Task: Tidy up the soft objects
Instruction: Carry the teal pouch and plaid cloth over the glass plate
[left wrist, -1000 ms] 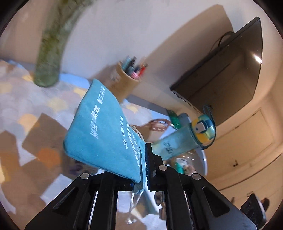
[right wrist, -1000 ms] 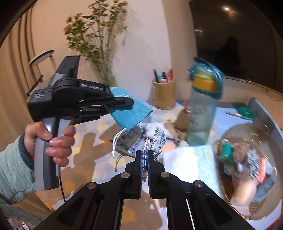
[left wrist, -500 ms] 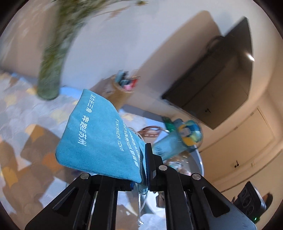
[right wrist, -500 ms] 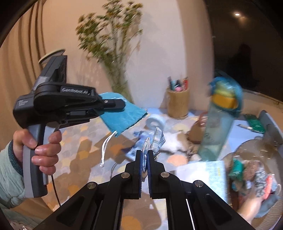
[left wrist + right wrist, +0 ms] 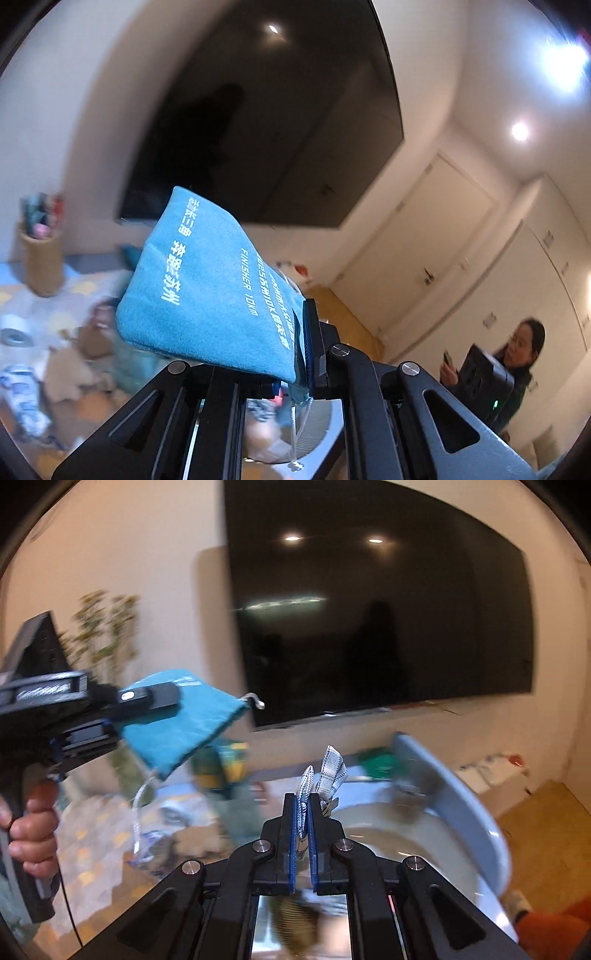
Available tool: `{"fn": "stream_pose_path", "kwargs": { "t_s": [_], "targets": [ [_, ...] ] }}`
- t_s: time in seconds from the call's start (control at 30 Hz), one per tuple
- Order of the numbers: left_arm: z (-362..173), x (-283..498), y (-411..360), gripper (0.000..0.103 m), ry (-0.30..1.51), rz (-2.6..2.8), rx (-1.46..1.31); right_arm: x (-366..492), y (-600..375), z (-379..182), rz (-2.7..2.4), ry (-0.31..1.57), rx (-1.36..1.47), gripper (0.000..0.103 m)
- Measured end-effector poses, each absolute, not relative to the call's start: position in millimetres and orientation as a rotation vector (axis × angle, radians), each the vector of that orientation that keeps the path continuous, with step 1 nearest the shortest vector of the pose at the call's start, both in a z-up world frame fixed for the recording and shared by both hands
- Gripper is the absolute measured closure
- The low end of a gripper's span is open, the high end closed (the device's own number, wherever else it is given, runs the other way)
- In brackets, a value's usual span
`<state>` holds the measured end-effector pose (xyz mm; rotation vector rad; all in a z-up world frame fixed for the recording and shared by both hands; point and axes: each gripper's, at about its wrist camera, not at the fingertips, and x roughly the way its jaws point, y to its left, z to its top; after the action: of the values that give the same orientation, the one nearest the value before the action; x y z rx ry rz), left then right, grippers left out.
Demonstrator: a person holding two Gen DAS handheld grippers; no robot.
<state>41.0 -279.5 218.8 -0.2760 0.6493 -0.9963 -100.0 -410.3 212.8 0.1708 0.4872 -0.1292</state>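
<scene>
My right gripper (image 5: 303,834) is pinching a blue-and-white patterned fabric strip (image 5: 327,775), its ends sticking up above the closed jaws. My left gripper (image 5: 295,350) is clamping a teal suede drawstring pouch with white lettering (image 5: 207,284) by its gathered edge, held in the air, white cord (image 5: 138,812) dangling. Farther left, a blurred woven pen holder (image 5: 40,262) is standing on the table.

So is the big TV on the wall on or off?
Off: the TV screen is dark, showing only reflected ceiling lights in both views.
</scene>
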Motion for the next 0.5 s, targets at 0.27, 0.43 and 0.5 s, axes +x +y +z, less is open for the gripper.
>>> {"fn": "stream_pose_path", "kwargs": {
  "t_s": [0.27,0.43,0.5],
  "targets": [
    [156,50,-355,0.097,0.833,-0.990,-0.177,-116,-460,195,-0.249,0.540,0.223,0.098],
    [139,59,-373,0.094,0.932,-1.000,-0.154,-117,-465,183,-0.267,0.577,0.231,0.098],
    [136,60,-377,0.082,0.965,-1.002,-0.155,-114,-464,180,-0.253,0.595,0.244,0.098]
  ]
}}
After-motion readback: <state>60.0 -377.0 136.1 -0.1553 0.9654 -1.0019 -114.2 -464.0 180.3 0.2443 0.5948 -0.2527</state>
